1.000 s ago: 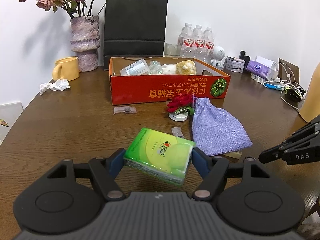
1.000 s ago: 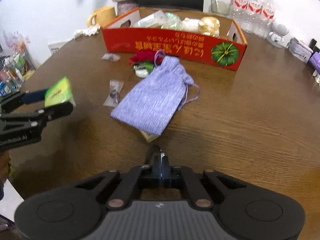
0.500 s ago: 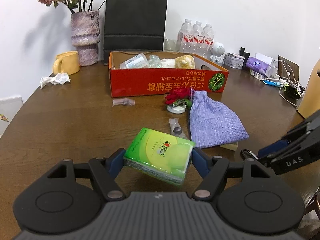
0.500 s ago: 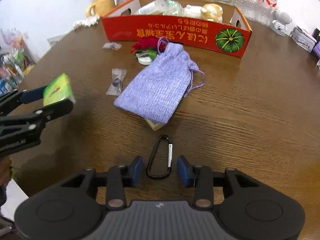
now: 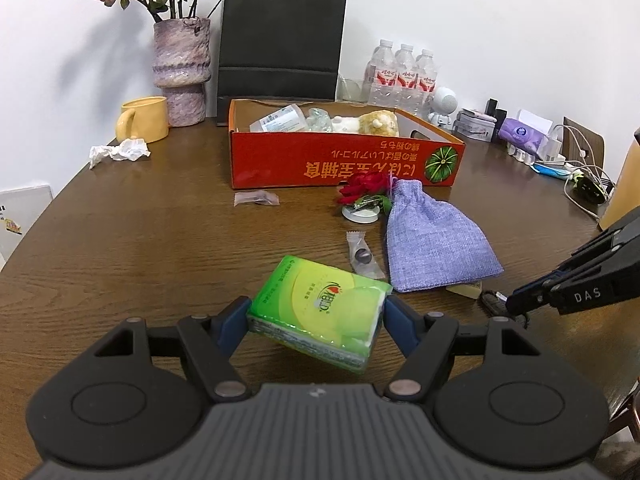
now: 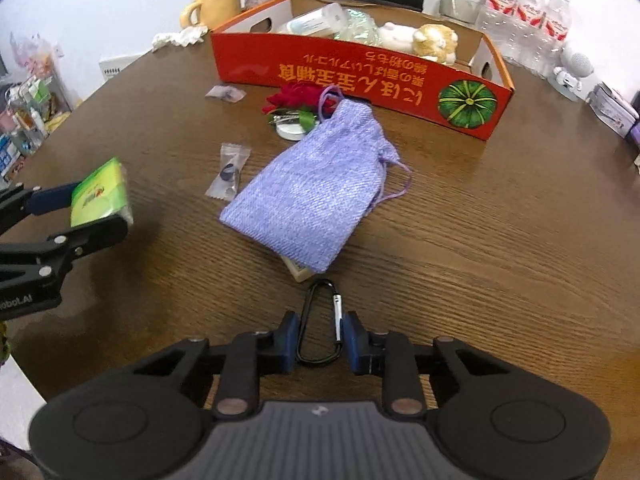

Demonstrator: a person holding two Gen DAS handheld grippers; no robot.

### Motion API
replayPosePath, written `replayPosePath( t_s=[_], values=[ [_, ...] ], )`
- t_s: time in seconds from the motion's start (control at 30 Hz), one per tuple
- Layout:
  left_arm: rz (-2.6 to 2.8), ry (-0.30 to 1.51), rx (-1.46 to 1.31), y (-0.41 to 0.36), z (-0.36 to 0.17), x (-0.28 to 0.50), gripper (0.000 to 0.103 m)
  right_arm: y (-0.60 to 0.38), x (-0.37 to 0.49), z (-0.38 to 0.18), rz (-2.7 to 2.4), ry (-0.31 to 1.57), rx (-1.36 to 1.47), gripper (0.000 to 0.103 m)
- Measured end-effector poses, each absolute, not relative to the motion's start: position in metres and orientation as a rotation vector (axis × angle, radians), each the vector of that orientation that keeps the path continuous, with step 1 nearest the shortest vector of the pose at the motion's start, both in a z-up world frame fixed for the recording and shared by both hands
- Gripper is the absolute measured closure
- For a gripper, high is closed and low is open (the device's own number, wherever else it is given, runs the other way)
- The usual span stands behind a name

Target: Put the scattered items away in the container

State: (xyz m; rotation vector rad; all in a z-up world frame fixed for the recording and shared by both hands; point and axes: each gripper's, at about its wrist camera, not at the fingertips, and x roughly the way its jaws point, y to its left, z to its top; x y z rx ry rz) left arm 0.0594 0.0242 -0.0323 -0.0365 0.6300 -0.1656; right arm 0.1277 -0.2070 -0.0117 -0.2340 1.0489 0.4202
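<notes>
My left gripper (image 5: 316,316) is shut on a green tissue pack (image 5: 320,304) and holds it above the table; it also shows in the right wrist view (image 6: 98,196). My right gripper (image 6: 320,336) is open around a black carabiner (image 6: 320,324) lying on the table, its fingers either side of it. The orange cardboard box (image 5: 344,160) stands at the back with a bottle, a plush toy and other items inside. A lilac cloth pouch (image 6: 316,192), a red flower clip (image 6: 296,100) and two small clear packets (image 6: 228,172) lie in front of the box.
A yellow mug (image 5: 144,118), crumpled tissue (image 5: 120,152), a vase of flowers (image 5: 182,68) and a black paper bag (image 5: 280,36) stand behind and left of the box. Water bottles (image 5: 402,76), small gadgets and cables sit at the back right. A small wooden block (image 6: 298,270) peeks from under the pouch.
My right gripper has opened and now straddles the carabiner on the table. My left gripper has kept hold of the tissue pack and drawn back slightly.
</notes>
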Motion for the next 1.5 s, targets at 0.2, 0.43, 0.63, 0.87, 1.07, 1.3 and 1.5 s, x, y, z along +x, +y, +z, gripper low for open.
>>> replayPosePath(
  t_s=[0.2,0.43,0.63,0.87,1.07,1.3,1.5],
  values=[
    [-0.173,0.636,-0.032,0.019,-0.033,0.061,0.03,-0.214,0.13,-0.012,0.41,1.067,-0.2,0.096],
    [-0.163,0.636,-0.031,0.019,-0.033,0.06,0.03,-0.207,0.125,-0.009,0.458,1.053,-0.216,0.066],
    [-0.158,0.64,-0.036,0.018,-0.035,0.058,0.03,-0.2,0.126,-0.017,0.448,1.035,-0.253,0.071],
    [-0.164,0.645,-0.031,0.013,-0.035,0.059,0.03,-0.223,0.146,-0.019,0.377,1.007,-0.233,0.081],
    [-0.164,0.645,-0.027,0.01,-0.034,0.06,0.03,-0.224,0.143,-0.019,0.375,0.984,-0.222,0.082],
    [-0.169,0.636,-0.015,0.006,-0.03,0.065,0.03,-0.227,0.141,-0.014,0.378,0.963,-0.192,0.102],
    [-0.173,0.644,-0.019,0.006,-0.032,0.066,0.03,-0.235,0.137,-0.012,0.373,0.98,-0.134,0.09]
  ],
)
